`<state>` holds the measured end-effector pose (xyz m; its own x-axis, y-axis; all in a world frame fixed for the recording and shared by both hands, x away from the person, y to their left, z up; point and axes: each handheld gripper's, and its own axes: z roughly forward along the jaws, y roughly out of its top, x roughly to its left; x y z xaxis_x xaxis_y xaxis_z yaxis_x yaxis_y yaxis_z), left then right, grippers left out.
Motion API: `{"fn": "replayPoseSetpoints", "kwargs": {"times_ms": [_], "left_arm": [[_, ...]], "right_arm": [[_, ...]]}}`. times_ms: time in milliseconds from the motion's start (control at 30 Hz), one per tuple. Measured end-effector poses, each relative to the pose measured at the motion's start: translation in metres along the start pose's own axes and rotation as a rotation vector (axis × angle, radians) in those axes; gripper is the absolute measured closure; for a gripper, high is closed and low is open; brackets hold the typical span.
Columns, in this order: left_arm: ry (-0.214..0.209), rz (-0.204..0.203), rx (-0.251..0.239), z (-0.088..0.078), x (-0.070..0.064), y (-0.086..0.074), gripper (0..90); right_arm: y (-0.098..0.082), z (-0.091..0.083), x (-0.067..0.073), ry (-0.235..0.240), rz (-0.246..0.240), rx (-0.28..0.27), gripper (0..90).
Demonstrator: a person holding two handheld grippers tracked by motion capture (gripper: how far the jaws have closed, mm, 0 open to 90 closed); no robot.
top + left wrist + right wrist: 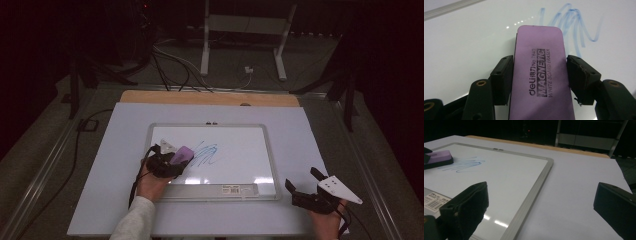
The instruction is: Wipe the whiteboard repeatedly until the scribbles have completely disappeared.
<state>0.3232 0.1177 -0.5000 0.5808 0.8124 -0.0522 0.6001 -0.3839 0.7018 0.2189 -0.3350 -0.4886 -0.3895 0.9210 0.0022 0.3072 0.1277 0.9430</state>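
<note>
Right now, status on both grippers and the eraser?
Left gripper shut on purple eraser, beside blue scribble. Right gripper open, off whiteboard. Path clear.

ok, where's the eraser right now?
The purple eraser sits between the left gripper jaws on the whiteboard, left of centre in the high view, just left of the blue scribble.
</note>
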Motion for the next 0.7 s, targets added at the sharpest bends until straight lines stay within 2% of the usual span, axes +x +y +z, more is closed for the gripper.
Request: {"fn": "replayPoseSetpoints", "kwargs": {"times_ms": [167, 267, 333, 367, 500, 633, 700], "left_arm": [[-0.049, 0.068, 0.012, 0.003, -0.022, 0.004, 42.0], [-0.046, 0.096, 0.016, 0.004, -0.027, 0.005, 42.0], [-0.051, 0.086, 0.014, 0.004, -0.024, 0.005, 42.0], [-0.039, 0.081, 0.014, 0.004, -0.022, 0.005, 42.1], [0.026, 0.020, 0.014, 0.003, -0.004, 0.004, 42.1], [0.114, -0.039, 0.011, 0.000, 0.013, 0.003, 42.0], [0.115, -0.067, 0.010, 0.000, 0.017, 0.002, 42.0]], "right_arm": [[0.000, 0.000, 0.000, 0.001, 0.003, 0.001, 0.0], [0.000, 0.000, 0.000, 0.002, 0.001, 0.000, 0.0], [0.000, 0.000, 0.000, 0.001, -0.001, 0.000, 0.0], [0.000, 0.000, 0.000, 0.001, 0.001, -0.001, 0.0], [0.000, -0.001, -0.001, -0.002, 0.007, -0.004, 0.0], [0.000, -0.001, -0.002, -0.002, 0.009, -0.002, 0.0], [0.000, -0.001, -0.001, -0.001, 0.009, 0.000, 0.0]]}}
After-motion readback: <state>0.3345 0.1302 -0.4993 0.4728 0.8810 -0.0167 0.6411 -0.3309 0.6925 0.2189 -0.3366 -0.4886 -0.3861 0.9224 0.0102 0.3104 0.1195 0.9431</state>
